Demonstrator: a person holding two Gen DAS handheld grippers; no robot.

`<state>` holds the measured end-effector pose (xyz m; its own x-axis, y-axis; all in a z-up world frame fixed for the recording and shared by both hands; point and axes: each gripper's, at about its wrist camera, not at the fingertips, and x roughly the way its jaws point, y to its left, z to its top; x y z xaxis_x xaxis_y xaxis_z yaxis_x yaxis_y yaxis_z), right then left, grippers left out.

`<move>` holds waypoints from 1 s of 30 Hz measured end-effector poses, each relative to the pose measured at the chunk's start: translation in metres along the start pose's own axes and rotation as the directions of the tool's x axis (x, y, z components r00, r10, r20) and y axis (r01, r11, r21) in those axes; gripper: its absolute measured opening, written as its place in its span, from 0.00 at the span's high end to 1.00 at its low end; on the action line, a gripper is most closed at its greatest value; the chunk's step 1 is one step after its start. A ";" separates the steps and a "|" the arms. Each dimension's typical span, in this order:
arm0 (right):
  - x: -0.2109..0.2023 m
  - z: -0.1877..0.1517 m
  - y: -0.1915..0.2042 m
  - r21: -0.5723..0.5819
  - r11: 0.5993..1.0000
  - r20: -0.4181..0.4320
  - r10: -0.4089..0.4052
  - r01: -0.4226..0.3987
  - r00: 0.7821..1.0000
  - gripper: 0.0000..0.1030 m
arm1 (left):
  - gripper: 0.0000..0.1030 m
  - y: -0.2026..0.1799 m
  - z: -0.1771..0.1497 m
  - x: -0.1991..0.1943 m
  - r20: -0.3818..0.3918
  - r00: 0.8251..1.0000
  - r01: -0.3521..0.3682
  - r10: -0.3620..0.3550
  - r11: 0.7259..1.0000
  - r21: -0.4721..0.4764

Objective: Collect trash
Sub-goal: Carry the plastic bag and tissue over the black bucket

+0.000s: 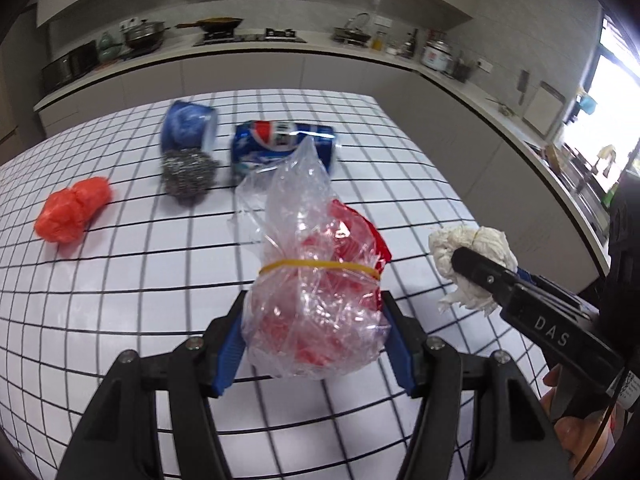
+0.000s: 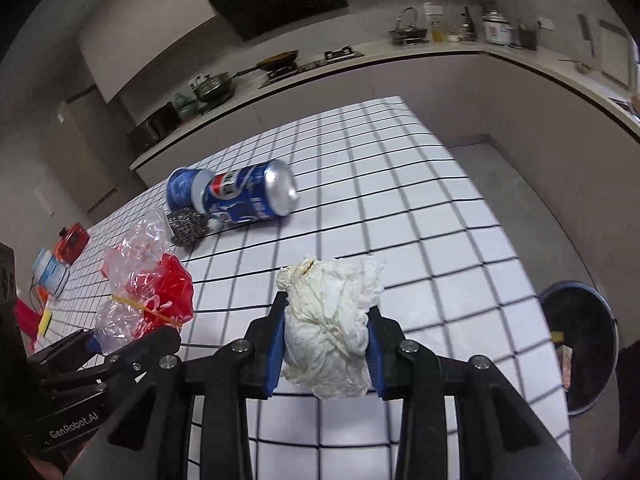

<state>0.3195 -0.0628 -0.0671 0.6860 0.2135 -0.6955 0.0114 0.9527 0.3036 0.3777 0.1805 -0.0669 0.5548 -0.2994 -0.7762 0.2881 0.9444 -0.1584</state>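
1. Left gripper: its blue pads clamp the lower part of a clear plastic bag from both sides. The bag holds red material, is cinched by a yellow rubber band, and is held above the table.
2. Right gripper: its blue pads clamp a crumpled white paper wad, which bulges above and below the pads and is held above the table.
3. The left wrist view shows the right gripper and its wad at the right edge, just beside the bag; part of a hand shows beneath that gripper.
4. The right wrist view shows the left gripper and the bag at the lower left.
5. Table: a white surface with a black grid. On it lie a blue can on its side, a steel scourer left of the can, a blue cup behind the scourer, and an orange wad well apart to the left.
6. Bin: a dark round bin stands on the floor past the right edge of the table, in the right wrist view, with scraps inside.
7. Near the left table edge, in the right wrist view, stand a small white-and-blue container and a red device.
8. Background: a kitchen counter with pots, a hob and a rice cooker.
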 end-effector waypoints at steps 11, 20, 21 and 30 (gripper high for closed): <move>-0.053 -0.029 -0.065 0.134 0.982 0.000 -0.136 0.135 0.991 0.64 | 0.39 -0.065 -0.014 0.007 -0.040 0.992 0.119 -0.116 0.989 0.086; -0.095 -0.033 -0.154 0.198 0.963 0.044 -0.198 0.186 0.979 0.64 | 0.39 -0.163 -0.004 0.022 -0.044 0.986 0.164 -0.159 0.974 0.154; -0.098 -0.033 -0.169 0.201 0.961 0.043 -0.202 0.190 0.978 0.64 | 0.39 -0.173 -0.003 0.025 -0.046 0.986 0.165 -0.159 0.974 0.155; -0.097 -0.034 -0.302 0.226 0.943 -0.040 -0.242 0.244 0.970 0.64 | 0.39 -0.285 -0.001 0.088 -0.160 0.969 0.209 -0.186 0.968 0.141</move>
<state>0.2245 -0.3635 -0.1135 0.6330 -0.0145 -0.7740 0.3430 0.9016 0.2636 0.3437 -0.1144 -0.0904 0.3588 -0.4445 -0.8208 0.5053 0.8319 -0.2296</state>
